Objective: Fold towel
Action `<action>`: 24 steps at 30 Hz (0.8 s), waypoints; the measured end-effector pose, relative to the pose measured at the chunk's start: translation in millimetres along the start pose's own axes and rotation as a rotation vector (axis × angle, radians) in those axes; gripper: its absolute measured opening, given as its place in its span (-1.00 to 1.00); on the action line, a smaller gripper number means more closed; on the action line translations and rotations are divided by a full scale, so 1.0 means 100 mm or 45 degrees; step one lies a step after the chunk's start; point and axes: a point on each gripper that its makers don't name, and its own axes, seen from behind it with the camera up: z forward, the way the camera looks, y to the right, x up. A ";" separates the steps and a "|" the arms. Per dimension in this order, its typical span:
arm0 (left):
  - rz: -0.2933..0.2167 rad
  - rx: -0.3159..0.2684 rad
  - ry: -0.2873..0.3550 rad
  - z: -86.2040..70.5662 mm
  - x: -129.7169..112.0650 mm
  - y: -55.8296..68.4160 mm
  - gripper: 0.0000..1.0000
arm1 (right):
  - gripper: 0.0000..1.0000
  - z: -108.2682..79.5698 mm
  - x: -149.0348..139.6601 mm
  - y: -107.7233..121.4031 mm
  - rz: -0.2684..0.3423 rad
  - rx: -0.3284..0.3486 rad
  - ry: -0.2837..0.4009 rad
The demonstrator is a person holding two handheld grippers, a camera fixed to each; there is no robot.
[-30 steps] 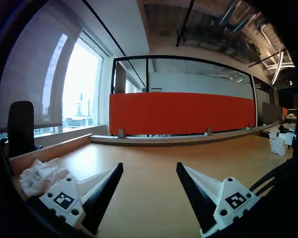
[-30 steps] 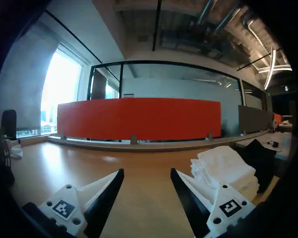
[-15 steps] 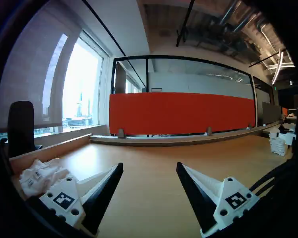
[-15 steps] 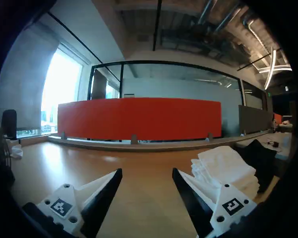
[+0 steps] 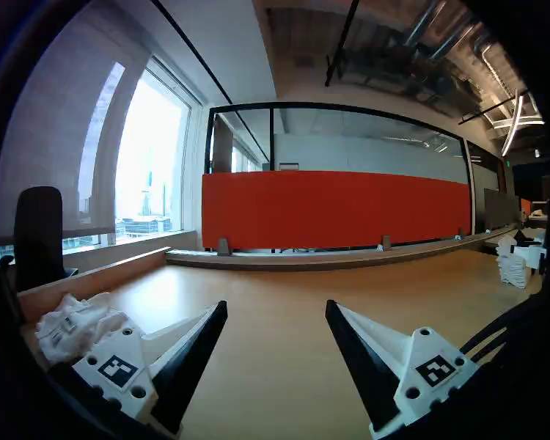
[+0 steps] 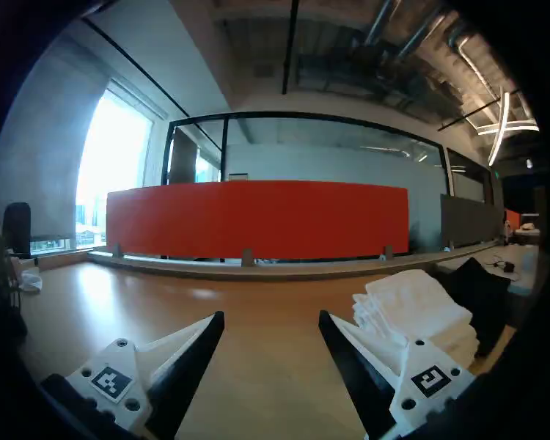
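Desk (image 5: 392, 282) of pale wood spans both views. A stack of folded towels (image 6: 414, 308) sits just beside the right hand-held gripper (image 6: 271, 314); a crumpled towel (image 5: 73, 326) lies beside the left hand-held gripper (image 5: 275, 302). Both grippers stand spread apart over the wood.

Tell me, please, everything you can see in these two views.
Table: one, light wood, foreground.
Folded towels: one stack, white, on the table's right side.
Crumpled towels: one heap, white, at the table's left end.
Black thing: one, beside the folded towels; kind unclear.
Divider: one, orange, along the table's far edge.
Chair: one, black, far left.
Window: one, bright, left wall.
Left tongs: one, black and white, open, over the table.
Right tongs: one, black and white, open, over the table.
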 end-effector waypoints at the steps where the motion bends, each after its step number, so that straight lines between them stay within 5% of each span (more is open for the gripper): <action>1: 0.000 0.000 0.000 0.00 0.00 0.00 0.99 | 1.00 0.00 0.00 0.00 0.000 0.000 0.000; 24: 0.000 0.000 -0.001 0.00 0.02 -0.01 0.99 | 1.00 0.00 0.00 0.00 0.000 0.000 0.000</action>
